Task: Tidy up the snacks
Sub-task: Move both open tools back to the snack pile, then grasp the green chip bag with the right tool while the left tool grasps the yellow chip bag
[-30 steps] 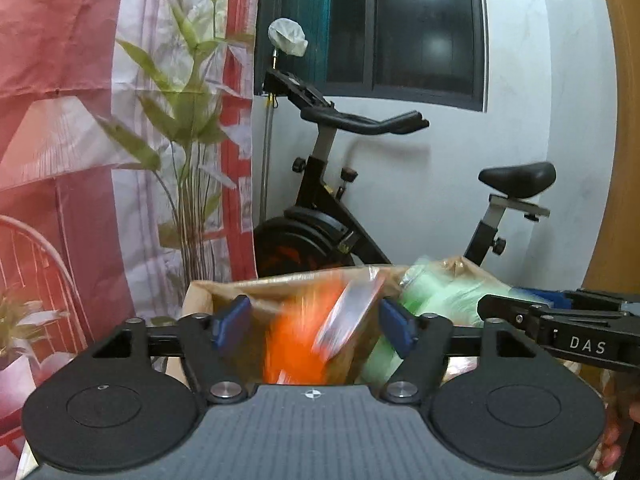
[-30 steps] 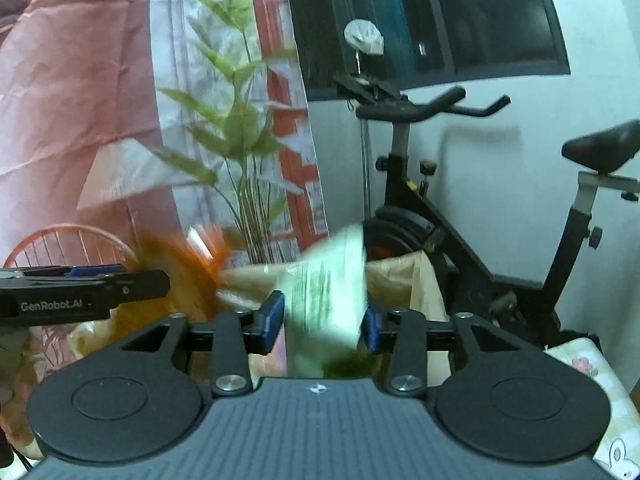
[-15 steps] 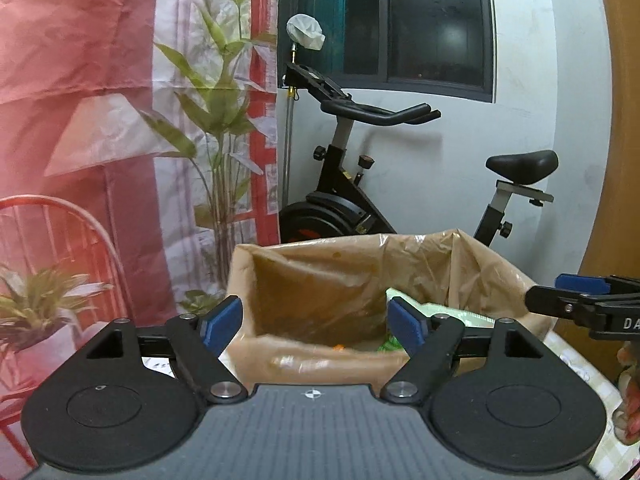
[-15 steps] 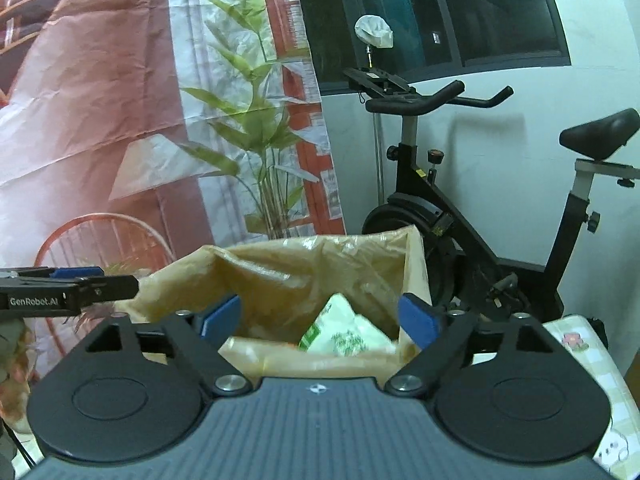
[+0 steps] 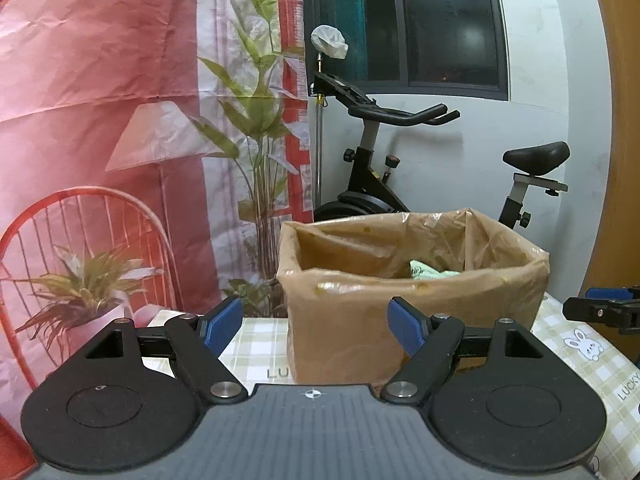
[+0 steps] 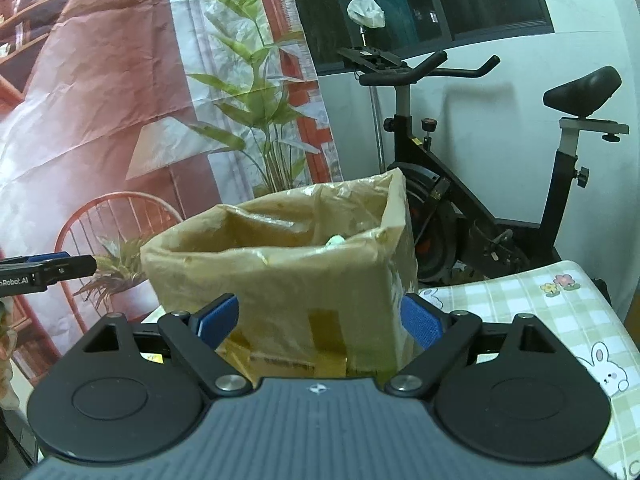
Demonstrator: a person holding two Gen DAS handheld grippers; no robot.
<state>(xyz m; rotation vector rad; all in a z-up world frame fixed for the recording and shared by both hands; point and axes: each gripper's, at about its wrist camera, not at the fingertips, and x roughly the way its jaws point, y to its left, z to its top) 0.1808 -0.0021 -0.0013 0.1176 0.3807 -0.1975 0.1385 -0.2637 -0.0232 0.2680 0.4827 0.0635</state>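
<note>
A brown cardboard box lined with a tan plastic bag [image 5: 400, 300] stands on the checked tablecloth; it also shows in the right wrist view [image 6: 288, 280]. A green snack packet [image 5: 432, 272] lies inside it, with only a pale tip [image 6: 335, 241] showing in the right wrist view. My left gripper [image 5: 316, 324] is open and empty, just in front of the box. My right gripper [image 6: 320, 318] is open and empty, close to the box's near face. Each gripper's tip shows in the other's view.
A black exercise bike [image 5: 400, 168] stands behind the box against the white wall. A printed backdrop with a plant and red chair [image 5: 120, 160] hangs at the left. The checked tablecloth [image 6: 560, 312] with rabbit prints extends to the right.
One second ago the left gripper held an orange packet and the right a green packet over the box. Both opened, the packets dropped in, and both grippers have pulled back from the box.
</note>
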